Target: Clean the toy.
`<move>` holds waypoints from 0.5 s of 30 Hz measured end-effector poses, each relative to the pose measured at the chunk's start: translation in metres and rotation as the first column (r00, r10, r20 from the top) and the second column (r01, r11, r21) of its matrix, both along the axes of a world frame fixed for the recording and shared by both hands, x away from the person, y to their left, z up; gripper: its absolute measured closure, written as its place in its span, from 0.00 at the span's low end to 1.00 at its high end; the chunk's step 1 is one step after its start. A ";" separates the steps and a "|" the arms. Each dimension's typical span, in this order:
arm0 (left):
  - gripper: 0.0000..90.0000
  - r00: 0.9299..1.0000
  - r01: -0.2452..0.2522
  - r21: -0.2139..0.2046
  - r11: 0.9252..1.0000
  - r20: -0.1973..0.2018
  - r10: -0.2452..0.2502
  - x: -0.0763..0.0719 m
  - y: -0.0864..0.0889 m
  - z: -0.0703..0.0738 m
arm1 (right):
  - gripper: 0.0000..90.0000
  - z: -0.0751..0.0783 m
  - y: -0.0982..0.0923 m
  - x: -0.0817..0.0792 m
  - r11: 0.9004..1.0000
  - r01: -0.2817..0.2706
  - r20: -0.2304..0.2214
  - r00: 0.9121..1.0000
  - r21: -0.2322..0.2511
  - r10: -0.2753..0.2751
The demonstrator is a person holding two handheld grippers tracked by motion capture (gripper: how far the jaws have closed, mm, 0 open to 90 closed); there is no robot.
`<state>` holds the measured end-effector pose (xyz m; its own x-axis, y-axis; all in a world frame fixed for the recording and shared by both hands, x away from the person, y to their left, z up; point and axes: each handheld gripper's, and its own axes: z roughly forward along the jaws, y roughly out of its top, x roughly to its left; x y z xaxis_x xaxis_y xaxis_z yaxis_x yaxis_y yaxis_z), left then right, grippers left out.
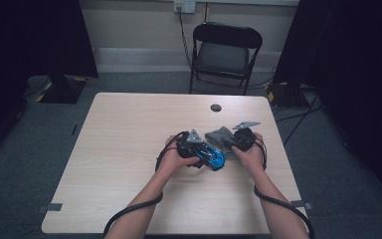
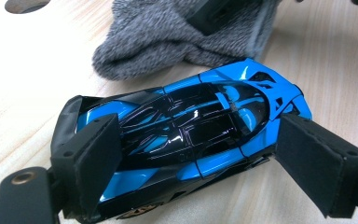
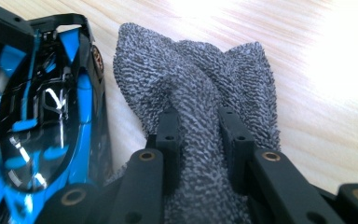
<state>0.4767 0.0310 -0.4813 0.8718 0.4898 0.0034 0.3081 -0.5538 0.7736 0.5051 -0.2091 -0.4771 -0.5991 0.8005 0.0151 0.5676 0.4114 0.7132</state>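
Note:
A blue and black toy car [image 2: 191, 126] lies lengthwise between the jaws of my left gripper [image 2: 193, 156], whose pads press on its two ends. From above, the car [image 1: 214, 158] sits right of the left gripper [image 1: 199, 149], low over the wooden table [image 1: 129, 129]. A grey knitted cloth [image 3: 191, 74] is bunched and pinched between the narrow jaws of my right gripper [image 3: 199, 116]. The cloth [image 1: 219, 135] lies on the table just behind the car, with the right gripper [image 1: 235, 142] at its right edge. The car [image 3: 42, 116] lies close beside the cloth [image 2: 168, 37].
A round dark cable hole [image 1: 216, 107] is set in the table behind the cloth. A black folding chair [image 1: 226, 50] stands beyond the far edge. Dark curtains hang at both sides. Cables trail from both grippers along the forearms.

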 end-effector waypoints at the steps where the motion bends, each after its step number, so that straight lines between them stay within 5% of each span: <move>1: 0.16 1.000 -0.001 -0.002 1.000 -0.002 0.001 0.000 0.000 0.000 | 0.81 0.000 0.002 0.002 1.000 -0.002 0.000 1.000 -0.005 0.002; 5: 0.15 1.000 -0.002 -0.013 1.000 0.002 0.002 0.000 0.001 -0.001 | 0.79 -0.002 0.009 0.006 1.000 -0.026 0.006 1.000 0.009 0.026; 15: 0.15 1.000 -0.003 -0.010 1.000 0.004 0.003 0.000 0.004 -0.002 | 0.52 -0.002 0.003 0.002 0.999 -0.004 0.009 1.000 0.048 0.004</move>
